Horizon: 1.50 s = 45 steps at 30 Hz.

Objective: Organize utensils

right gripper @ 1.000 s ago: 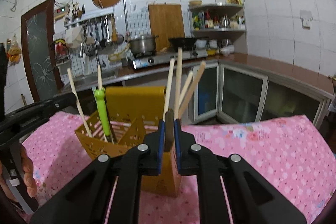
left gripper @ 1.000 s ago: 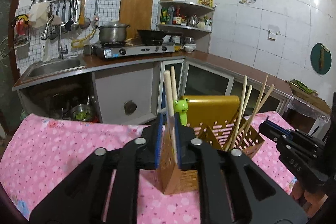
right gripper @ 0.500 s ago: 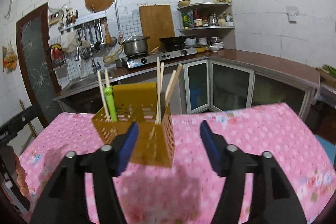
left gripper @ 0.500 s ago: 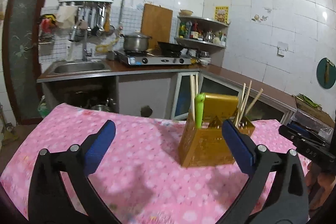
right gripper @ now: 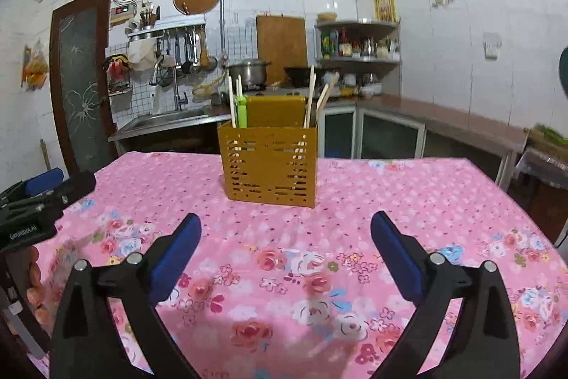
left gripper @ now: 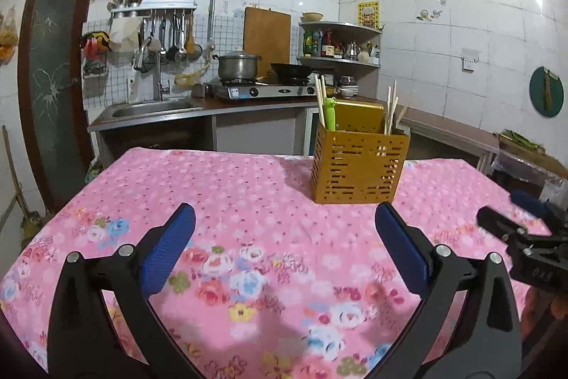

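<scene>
Your yellow holder (right gripper: 268,164) now stands alone at about 12 o'clock from your right gripper (right gripper: 285,244), on the far middle of the table (right gripper: 408,208). A second ago both your tongs were right up at it, each squeezed on a stick. Now you have pulled both back and the holder looks small and well apart from them. The right jaws have just been opening, and nothing is between them. The left gripper (left gripper: 285,237) is spread wide too, with only cloth showing between its blue pads (left gripper: 170,245). From there the holder sits at about 1 o'clock.

I think that means the sticks are dropped in and this part of the tidy-up is done.

The holder is a boxy plastic tub with rows of little slots in its walls. Pale wooden chopsticks (right gripper: 312,102) poke up on its right side, thin and straight. A green handle (right gripper: 242,114) and two more sticks stand on its left. The tablecloth is pink, soft-looking, with printed flowers.
</scene>
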Available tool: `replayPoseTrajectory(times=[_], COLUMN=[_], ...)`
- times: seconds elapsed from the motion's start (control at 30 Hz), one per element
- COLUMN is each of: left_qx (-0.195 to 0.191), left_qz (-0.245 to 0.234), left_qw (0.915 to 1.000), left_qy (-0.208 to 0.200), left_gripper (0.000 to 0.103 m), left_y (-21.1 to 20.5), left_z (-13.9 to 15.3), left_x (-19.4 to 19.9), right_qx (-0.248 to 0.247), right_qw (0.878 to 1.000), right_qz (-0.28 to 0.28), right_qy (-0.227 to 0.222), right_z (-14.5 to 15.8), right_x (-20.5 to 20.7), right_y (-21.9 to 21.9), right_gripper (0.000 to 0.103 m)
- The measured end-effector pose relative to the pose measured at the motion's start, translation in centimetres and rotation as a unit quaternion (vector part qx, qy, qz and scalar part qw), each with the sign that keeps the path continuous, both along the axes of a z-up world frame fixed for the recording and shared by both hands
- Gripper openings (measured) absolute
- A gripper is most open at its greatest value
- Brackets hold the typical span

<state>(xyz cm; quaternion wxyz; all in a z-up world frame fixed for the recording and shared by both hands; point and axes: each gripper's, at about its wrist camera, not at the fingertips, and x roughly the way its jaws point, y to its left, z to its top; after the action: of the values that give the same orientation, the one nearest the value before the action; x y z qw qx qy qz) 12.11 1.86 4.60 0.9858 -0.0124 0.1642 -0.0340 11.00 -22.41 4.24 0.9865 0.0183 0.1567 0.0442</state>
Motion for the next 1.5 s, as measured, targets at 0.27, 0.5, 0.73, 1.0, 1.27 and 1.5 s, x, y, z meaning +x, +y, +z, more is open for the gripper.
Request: replayPoseTrajectory(times=[0.27,0.5,0.73,1.0,1.27,1.5], left_qx=[0.021,-0.001,0.003,0.022,0.018,0.020], left_qz=[0.032,0.039,0.045,0.035,0.028,0.022], left_qw=[0.9991,0.9990,0.9982,0.9977,0.9980,0.9981], left_qy=[-0.017,-0.021,-0.040,-0.055,-0.054,-0.054], left_gripper=[0.098,0.098,0.098,0.098,0.098,0.098], left_y=[-0.3,1.0,1.0,0.2,0.3,0.3], left_z=[-2.7,-2.7,-2.5,-2.3,-2.3,-2.3], left_x=[-0.9,-0.9,-1.6,-2.1,-2.2,-2.2], right_qx=[-0.035,-0.026,-0.029,-0.024,-0.023,-0.017], right_qw=[0.998,0.999,0.999,0.999,0.999,0.999], right_qz=[-0.039,-0.040,-0.037,-0.040,-0.041,-0.044], right_qy=[-0.036,-0.012,-0.020,-0.021,-0.019,-0.015], right_z=[-1.4,-1.5,-1.7,-1.6,-1.5,-1.5], right_x=[-2.2,-1.3,-1.7,-1.9,-1.8,-1.7], right_y=[-0.2,-0.7,-0.7,-1.1,-1.2,-1.7], right_gripper=[0.098,0.098,0.098,0.098,0.098,0.098])
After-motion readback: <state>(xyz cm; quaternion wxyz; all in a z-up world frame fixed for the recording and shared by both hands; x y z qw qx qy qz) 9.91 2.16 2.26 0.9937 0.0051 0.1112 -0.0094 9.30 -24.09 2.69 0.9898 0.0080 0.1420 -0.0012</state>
